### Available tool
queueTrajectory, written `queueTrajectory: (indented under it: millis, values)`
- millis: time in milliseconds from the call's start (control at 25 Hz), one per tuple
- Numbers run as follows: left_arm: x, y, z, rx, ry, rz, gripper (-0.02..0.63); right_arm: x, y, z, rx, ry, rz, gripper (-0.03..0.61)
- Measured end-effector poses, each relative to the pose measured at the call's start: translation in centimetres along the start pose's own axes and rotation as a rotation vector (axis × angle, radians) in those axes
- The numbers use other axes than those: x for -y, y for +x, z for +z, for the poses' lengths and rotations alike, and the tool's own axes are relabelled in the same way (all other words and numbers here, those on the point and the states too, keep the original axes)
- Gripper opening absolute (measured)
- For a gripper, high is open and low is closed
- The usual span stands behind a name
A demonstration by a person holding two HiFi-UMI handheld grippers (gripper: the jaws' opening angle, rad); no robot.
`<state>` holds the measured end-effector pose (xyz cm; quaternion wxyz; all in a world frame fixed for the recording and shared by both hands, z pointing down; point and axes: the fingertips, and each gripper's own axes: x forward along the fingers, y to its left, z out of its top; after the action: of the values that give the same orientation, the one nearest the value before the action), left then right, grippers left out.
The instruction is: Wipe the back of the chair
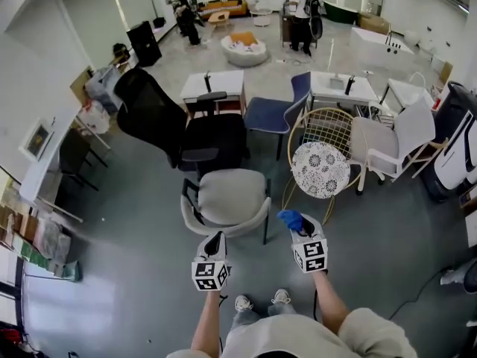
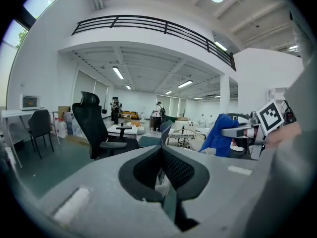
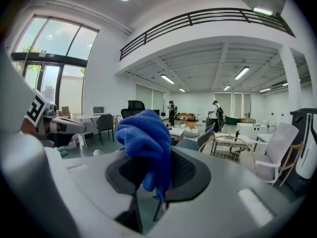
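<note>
- In the head view, the grey chair [image 1: 227,196] stands directly in front of the person, and its curved back is the side nearest to the two grippers.
- The left gripper [image 1: 217,239] hangs over the floor just before the left part of this back. The right gripper [image 1: 304,233] is at the right end of it.
- The blue cloth [image 1: 290,218] sticks out from the right gripper, close to the chair's right edge. I cannot tell from above if it touches the chair.
- The right gripper view shows what the head view does not. The jaws of the right gripper [image 3: 163,155] are clamped on the blue cloth [image 3: 145,138], which bunches above them and hangs down between them.
- The left gripper view shows the left gripper [image 2: 161,150] with its jaws together and nothing between them.
- Each gripper view also catches the other gripper at its side, but neither shows the grey chair clearly.
- Behind the grey chair, the head view shows a black office chair [image 1: 153,118], a blue chair [image 1: 276,112] and a gold wire chair [image 1: 322,129] with a lace cushion [image 1: 320,169].
</note>
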<state>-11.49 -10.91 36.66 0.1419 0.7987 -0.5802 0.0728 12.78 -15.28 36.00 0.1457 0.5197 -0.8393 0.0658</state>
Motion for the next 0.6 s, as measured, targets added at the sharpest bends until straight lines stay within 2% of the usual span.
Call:
queueTrajectory:
  millis: [320,600]
  values:
    - [-0.5,-1.1,4.2,0.071,0.015,0.019,0.001,0.6,-0.9,4.0,0.050,0.001,-0.016,0.101]
    - [-2.1,-2.1,5.0,0.083,0.033,0.033,0.001,0.1,-1.1,5.4,0.079,-0.018,-0.015,0.101]
